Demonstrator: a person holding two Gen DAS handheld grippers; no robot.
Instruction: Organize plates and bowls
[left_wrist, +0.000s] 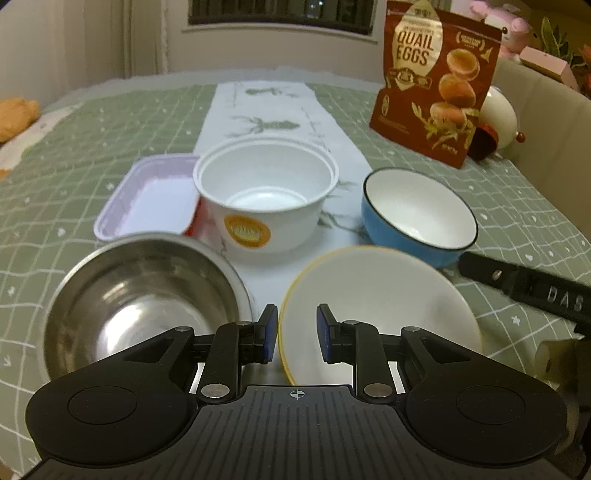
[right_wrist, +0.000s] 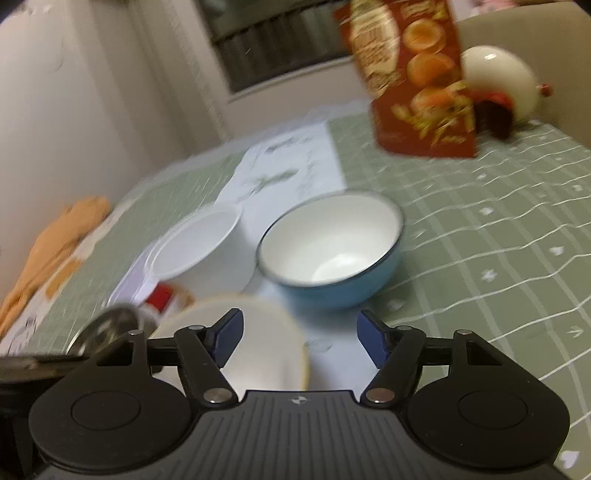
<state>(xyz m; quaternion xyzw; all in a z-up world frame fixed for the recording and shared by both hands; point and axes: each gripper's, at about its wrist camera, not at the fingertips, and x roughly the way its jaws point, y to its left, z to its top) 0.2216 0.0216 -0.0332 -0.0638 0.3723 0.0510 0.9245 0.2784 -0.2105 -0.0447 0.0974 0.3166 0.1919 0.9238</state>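
Nothing is stacked yet: steel bowl (left_wrist: 144, 306), yellow-rimmed plate (left_wrist: 376, 306), paper cup (left_wrist: 266, 195) and blue bowl (left_wrist: 417, 214) sit apart; left gripper (left_wrist: 295, 332) straddles the plate's near-left rim, narrow, no grip visible; right gripper (right_wrist: 299, 339) gapes empty.

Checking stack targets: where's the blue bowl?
Left wrist view: blue bowl sits right of centre, beside the white tub, behind the plate.

left wrist view: looks forward and down along its own fingers, low and close over the near edge of the yellow-rimmed plate (left_wrist: 376, 310), facing the quail eggs pouch (left_wrist: 436, 81) at the table's far side
right wrist view: blurred, to the right of that plate (right_wrist: 258, 347), tilted, facing the same far side across the blue bowl (right_wrist: 332, 247)
shared: plate, blue bowl, white tub (left_wrist: 266, 192), steel bowl (left_wrist: 144, 299), pouch
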